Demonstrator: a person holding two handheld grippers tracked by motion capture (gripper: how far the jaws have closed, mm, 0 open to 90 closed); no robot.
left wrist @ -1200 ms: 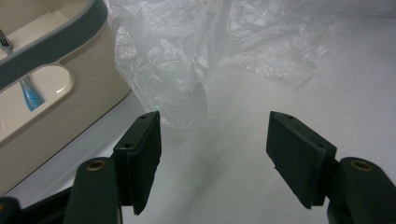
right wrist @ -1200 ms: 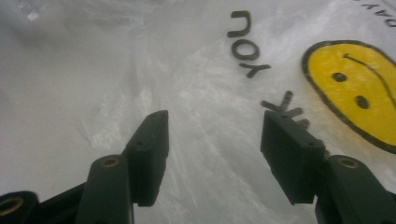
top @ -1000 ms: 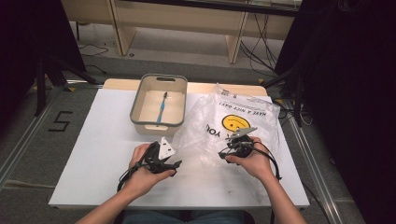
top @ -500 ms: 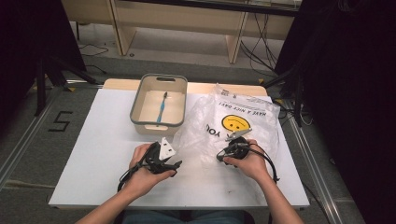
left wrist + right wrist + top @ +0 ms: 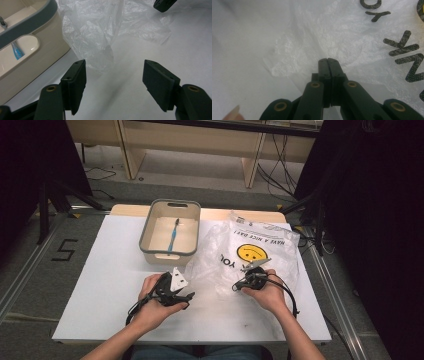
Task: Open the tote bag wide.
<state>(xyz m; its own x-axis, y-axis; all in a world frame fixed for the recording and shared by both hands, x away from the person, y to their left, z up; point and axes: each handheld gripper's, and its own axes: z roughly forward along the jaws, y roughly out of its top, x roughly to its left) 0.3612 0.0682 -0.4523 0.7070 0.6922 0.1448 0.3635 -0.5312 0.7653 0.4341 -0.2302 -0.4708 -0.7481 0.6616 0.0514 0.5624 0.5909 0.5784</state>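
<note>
A crumpled clear plastic bag point(image 5: 260, 232) with a yellow smiley and black print lies on the right half of the white table point(image 5: 95, 285). My right gripper point(image 5: 236, 287) is at the bag's near edge. Its jaws have just been closing and now meet, pinching the thin film point(image 5: 312, 32) at their tips point(image 5: 328, 61). My left gripper point(image 5: 187, 297) rests low on the table left of the bag, jaws wide apart with nothing between them point(image 5: 113, 82). The bag's crinkled corner point(image 5: 95, 30) lies just beyond them, untouched.
A beige tub with a grey rim point(image 5: 145, 237) stands at the table's middle back, holding a blue toothbrush point(image 5: 172, 235). The tub's corner point(image 5: 32, 22) is close on the left in the left gripper view. Floor and shelving lie beyond the table.
The right gripper's jaws have come together at the bag's near edge. Both hands and the left gripper have stayed where they were.
</note>
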